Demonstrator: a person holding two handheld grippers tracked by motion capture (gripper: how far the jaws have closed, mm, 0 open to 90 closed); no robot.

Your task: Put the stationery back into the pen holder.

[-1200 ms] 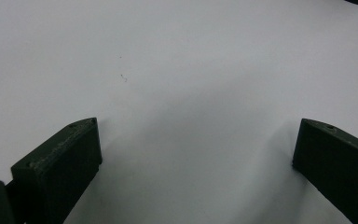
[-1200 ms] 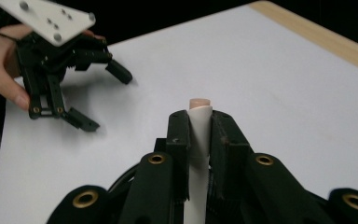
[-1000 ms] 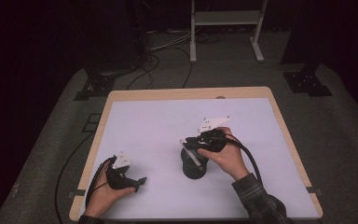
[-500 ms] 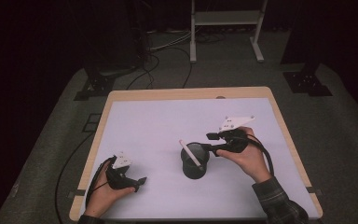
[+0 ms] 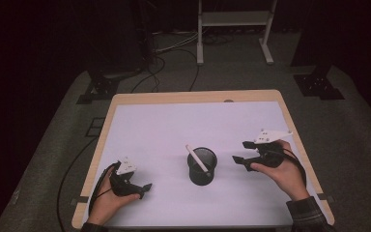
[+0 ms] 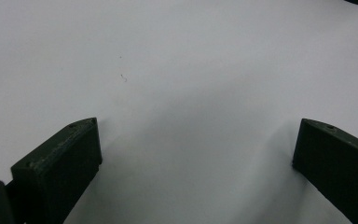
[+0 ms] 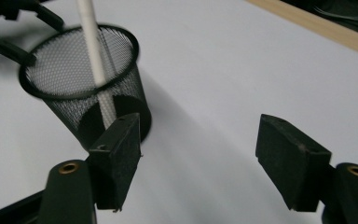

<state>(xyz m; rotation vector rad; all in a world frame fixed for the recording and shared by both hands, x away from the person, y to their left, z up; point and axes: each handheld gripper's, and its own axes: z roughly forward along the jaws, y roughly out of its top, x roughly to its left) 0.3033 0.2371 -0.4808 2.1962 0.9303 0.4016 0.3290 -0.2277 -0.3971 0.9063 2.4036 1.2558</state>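
Note:
A black mesh cup [image 5: 203, 166] [image 7: 86, 93] stands on the white table top, with a white pen [image 5: 196, 158] [image 7: 93, 51] leaning in it. My right gripper [image 5: 240, 153] [image 7: 200, 149] hovers to the right of the cup and apart from it; its jaws have just been opening and hold nothing. My left gripper [image 5: 144, 189] [image 6: 196, 154] rests at the front left of the table, jaws wide apart over bare white surface.
The white sheet [image 5: 174, 125] covers a wooden table [image 5: 193, 96] with its rim showing at the far edge. Beyond the table lie cables [image 5: 174, 53] and a white stand [image 5: 232, 29] on dark floor.
My right gripper has left the pen in the cup, moved right away from the cup and opened. The left hand has not moved.

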